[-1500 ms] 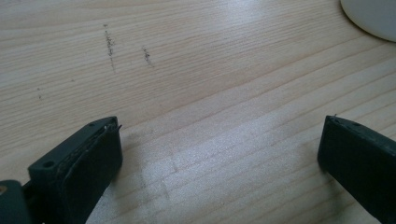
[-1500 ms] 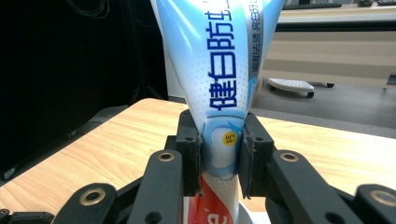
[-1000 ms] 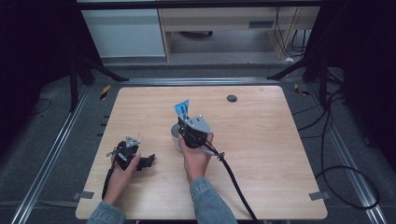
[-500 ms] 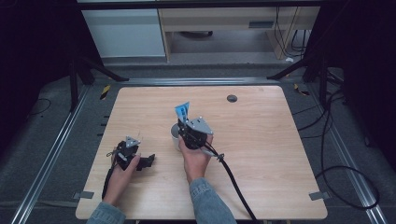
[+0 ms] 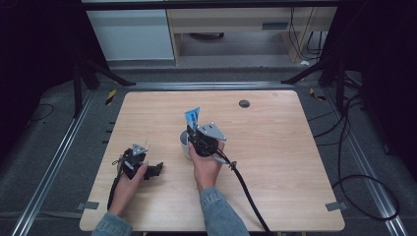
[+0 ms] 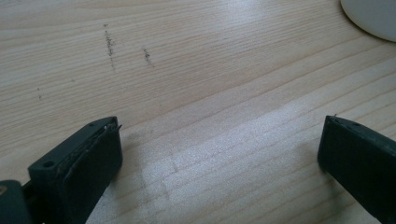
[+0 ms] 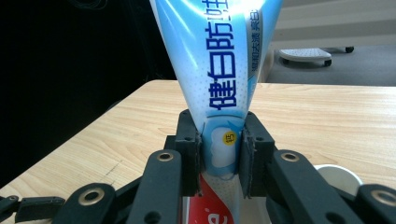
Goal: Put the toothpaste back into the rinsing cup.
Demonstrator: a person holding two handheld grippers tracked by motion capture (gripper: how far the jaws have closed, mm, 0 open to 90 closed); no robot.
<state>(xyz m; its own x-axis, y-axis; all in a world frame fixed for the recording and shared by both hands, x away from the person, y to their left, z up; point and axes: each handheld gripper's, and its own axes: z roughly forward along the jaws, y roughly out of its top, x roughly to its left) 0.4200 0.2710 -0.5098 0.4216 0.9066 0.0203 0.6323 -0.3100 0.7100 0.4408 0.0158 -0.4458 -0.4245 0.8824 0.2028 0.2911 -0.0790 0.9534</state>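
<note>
Wood surface: pale wood-grain tabletop [image 5: 275,162] is carrying a white cup [image 5: 184,142] near its middle.
Right hand-held gripper [image 7: 223,158]: its jaws are pressing in on both sides of a blue-and-white toothpaste tube [image 7: 219,60], which is standing upright above the cup.
Tube position: it is rising over the centre of the tabletop, crimped end up, with its lower end hidden behind the gripper.
Left hand-held gripper [image 6: 219,154]: it is lying low on the near-left of the tabletop with its jaws spread wide and nothing between them.
Handling: the tube is probably light, soft and glossy, so it is likely yielding and slipping under pressure.
Where to hold: the narrow lower body, where the jaws are now sitting, is looking like the firmest spot.
</note>
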